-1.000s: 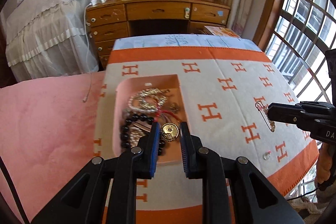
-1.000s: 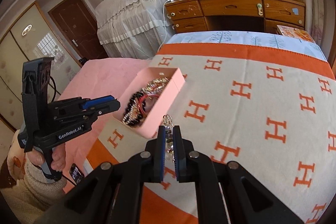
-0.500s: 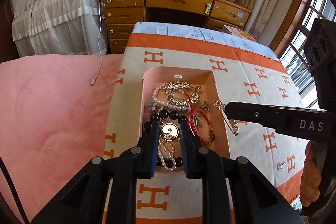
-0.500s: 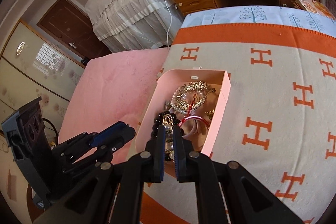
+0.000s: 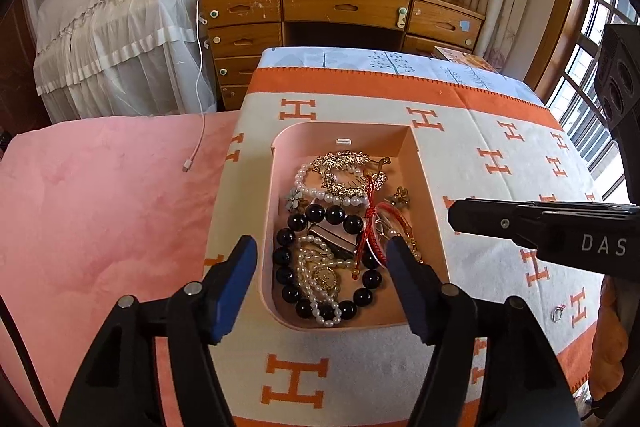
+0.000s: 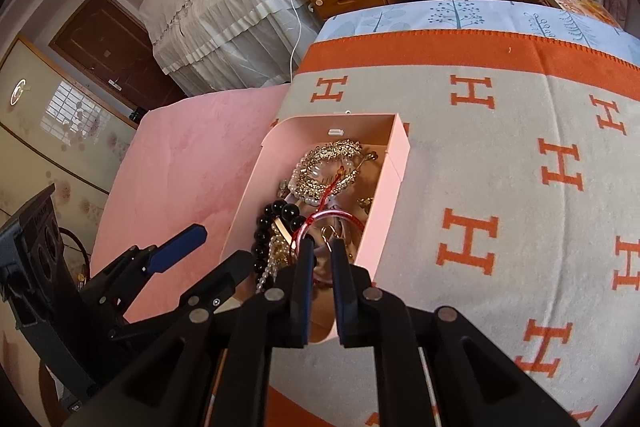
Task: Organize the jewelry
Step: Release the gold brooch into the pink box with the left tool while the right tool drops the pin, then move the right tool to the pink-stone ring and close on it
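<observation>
A pink open box sits on the H-patterned blanket, full of jewelry: black bead bracelet, pearl strands, gold brooch, red cord bracelet. A gold round pendant lies among the pearls. My left gripper is open wide and empty over the box's near end. My right gripper is slightly open over the box's right wall; a gold pin lies just beyond its tips, and the pads do not seem to touch it.
A small silver ring lies on the blanket at the right. A pink bedspread lies to the left with a white charging cable. A wooden desk with drawers stands behind.
My left gripper opened wide and dropped the gold pendant into the box. My right gripper moved over the box's right side and parted its fingers slightly around the gold pin.
</observation>
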A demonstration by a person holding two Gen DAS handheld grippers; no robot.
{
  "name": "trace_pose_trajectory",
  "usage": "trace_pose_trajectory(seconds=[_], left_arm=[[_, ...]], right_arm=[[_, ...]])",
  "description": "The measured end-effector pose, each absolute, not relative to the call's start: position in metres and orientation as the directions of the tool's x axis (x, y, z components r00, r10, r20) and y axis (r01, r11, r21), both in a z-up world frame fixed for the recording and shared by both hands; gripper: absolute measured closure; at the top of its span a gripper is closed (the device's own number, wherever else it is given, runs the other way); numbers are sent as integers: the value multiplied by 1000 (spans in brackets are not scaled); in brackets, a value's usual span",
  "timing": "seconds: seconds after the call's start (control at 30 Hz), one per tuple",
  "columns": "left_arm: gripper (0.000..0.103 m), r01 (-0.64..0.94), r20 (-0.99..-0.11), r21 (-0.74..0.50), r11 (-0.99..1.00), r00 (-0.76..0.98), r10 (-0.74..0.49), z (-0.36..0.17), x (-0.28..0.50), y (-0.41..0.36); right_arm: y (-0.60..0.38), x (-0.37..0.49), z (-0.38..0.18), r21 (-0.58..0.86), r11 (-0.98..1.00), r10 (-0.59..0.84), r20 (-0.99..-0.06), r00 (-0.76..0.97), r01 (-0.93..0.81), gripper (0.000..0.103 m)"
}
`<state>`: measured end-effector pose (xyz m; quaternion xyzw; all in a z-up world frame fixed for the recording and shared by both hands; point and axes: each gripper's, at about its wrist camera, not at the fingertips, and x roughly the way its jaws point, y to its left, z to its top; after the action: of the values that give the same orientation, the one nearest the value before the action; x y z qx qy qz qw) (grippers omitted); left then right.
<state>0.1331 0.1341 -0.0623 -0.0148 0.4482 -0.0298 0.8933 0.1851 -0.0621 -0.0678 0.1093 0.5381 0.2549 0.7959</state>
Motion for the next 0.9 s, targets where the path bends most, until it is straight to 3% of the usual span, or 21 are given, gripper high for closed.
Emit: trace_pose_trajectory(seconds=[0.43,0.57,0.87,0.9], left_arm=[[23,76,-761,-68,995,641,-101,-52,96,120],[13,91,-751,-89,992,648,-127,-50,90,114],[13,147,-768,-175,974,598,-228,-59,85,92],[13,148,-770,-181,972,594,-234,-61,84,90]], right_arm=[[-110,151,-69,354,905,419,-839,348,-235,94],[-126,140,-67,330,917,395,-830,395,-222,94],[-160,108,-69,252,934,345,-825,447,-254,93],[-165,104,-70,244,935,339,-825,452,-257,90]])
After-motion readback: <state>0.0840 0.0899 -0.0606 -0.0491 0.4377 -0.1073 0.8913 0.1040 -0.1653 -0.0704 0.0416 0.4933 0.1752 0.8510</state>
